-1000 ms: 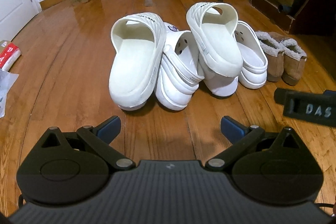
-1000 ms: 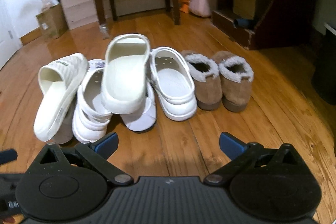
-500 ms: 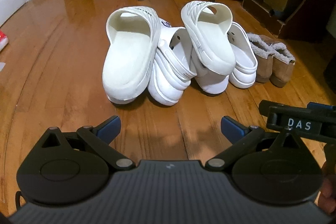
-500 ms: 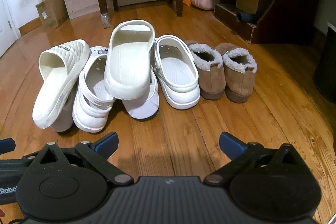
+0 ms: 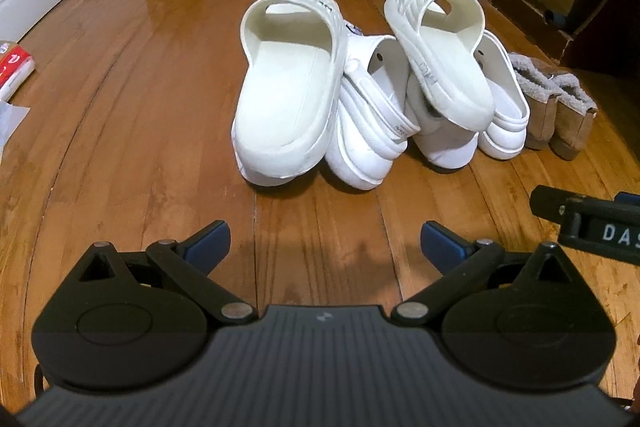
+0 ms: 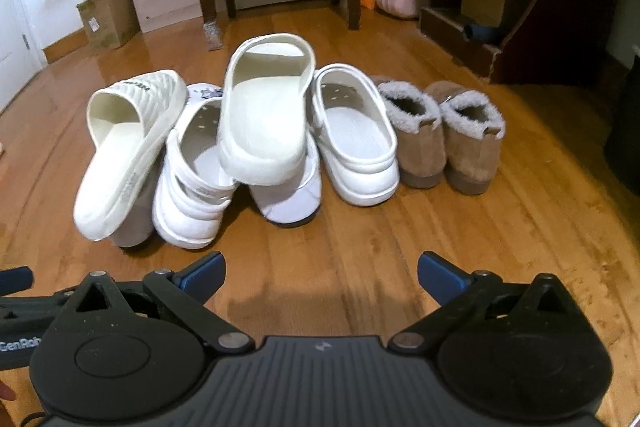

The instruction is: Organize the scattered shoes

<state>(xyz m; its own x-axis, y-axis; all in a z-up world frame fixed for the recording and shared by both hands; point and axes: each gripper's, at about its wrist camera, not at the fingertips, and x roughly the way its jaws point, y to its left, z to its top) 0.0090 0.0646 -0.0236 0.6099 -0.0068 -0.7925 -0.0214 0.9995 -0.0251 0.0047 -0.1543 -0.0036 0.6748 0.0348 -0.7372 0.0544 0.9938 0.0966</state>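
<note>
White pile: four pale shoes heaped on the wooden floor (image 5: 120,131), at 12 o'clock from both tools.
Slides: left slide (image 5: 288,87) and right slide (image 5: 444,55) lie tilted on the clogs (image 5: 372,123), long axes running 6 to 12, heels at 6.
Boots: tan pair (image 6: 444,135) upright at 2 o'clock.
Boxes: cardboard box (image 6: 108,15), contents unseen.
Change: pile nearer than half a second ago.
Left tool (image 5: 325,241): fingers apart, empty.
Right tool (image 6: 320,273): fingers apart, empty.
</note>
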